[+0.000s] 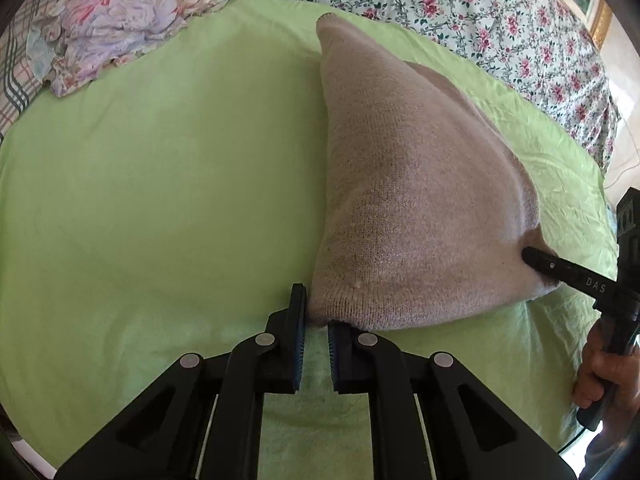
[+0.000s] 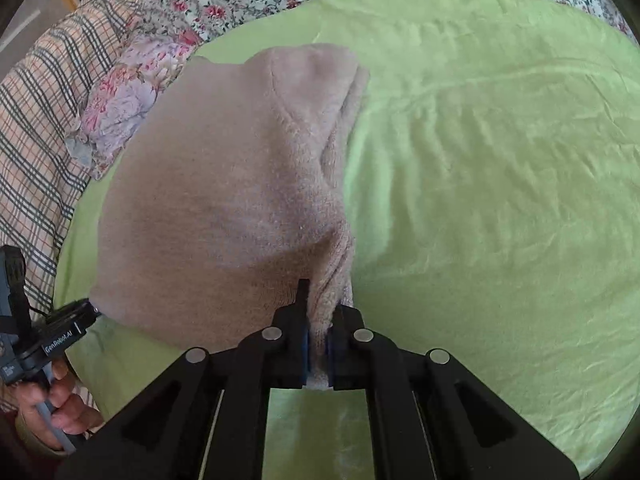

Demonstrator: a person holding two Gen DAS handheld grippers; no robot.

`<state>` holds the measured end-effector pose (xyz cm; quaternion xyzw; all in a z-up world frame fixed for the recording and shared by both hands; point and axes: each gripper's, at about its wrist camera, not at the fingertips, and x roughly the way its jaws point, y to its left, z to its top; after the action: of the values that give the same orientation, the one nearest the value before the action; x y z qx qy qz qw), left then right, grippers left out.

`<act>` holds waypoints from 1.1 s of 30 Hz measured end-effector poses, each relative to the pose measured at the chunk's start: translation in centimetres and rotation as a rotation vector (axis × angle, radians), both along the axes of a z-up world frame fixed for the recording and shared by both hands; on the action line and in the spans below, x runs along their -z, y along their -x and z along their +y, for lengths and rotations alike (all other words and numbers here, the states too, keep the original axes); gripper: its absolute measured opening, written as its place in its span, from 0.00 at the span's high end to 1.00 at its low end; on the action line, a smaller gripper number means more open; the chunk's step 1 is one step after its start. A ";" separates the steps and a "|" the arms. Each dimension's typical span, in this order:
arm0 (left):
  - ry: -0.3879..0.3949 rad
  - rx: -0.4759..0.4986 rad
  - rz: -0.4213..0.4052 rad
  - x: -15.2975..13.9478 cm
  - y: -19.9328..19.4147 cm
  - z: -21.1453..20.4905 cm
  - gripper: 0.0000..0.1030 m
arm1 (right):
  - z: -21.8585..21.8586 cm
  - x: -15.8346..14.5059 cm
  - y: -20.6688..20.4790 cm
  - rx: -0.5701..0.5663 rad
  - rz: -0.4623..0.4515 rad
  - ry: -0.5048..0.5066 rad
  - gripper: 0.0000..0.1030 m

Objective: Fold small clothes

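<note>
A beige knitted garment point(image 1: 408, 192) is held up by its near edge above a green sheet point(image 1: 160, 184); its far end rests on the sheet. My left gripper point(image 1: 316, 320) is shut on the garment's left corner. My right gripper point(image 2: 318, 332) is shut on a bunched right corner of the garment point(image 2: 224, 208). The right gripper also shows in the left wrist view point(image 1: 532, 258), pinching the cloth. The left gripper shows at the left edge of the right wrist view point(image 2: 90, 312).
The green sheet point(image 2: 500, 184) covers a bed. A crumpled floral cloth point(image 1: 120, 28) lies at the far left. A rose-print bedspread point(image 1: 460, 4) runs along the back, and a plaid cover point(image 2: 40, 128) lies at the left.
</note>
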<state>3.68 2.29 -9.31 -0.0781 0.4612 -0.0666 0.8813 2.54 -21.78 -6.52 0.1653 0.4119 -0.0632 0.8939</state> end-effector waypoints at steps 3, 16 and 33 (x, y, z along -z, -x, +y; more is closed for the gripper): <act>0.032 0.050 0.031 -0.2 0.2 0.5 0.89 | -0.2 -0.4 0.6 0.009 0.005 -0.013 0.89; 0.211 0.291 -0.163 -7.9 -2.8 1.3 0.81 | -0.7 -7.1 -3.5 -0.044 -0.154 -0.055 0.69; 0.180 0.281 -0.082 -4.5 -10.5 -1.0 0.94 | -3.3 -3.4 -8.9 -0.020 -0.078 -0.109 0.97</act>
<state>14.19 1.33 -4.80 -0.0886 0.4234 -0.2333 0.8709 11.40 -25.08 -3.08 0.2120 0.3811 -0.0255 0.8995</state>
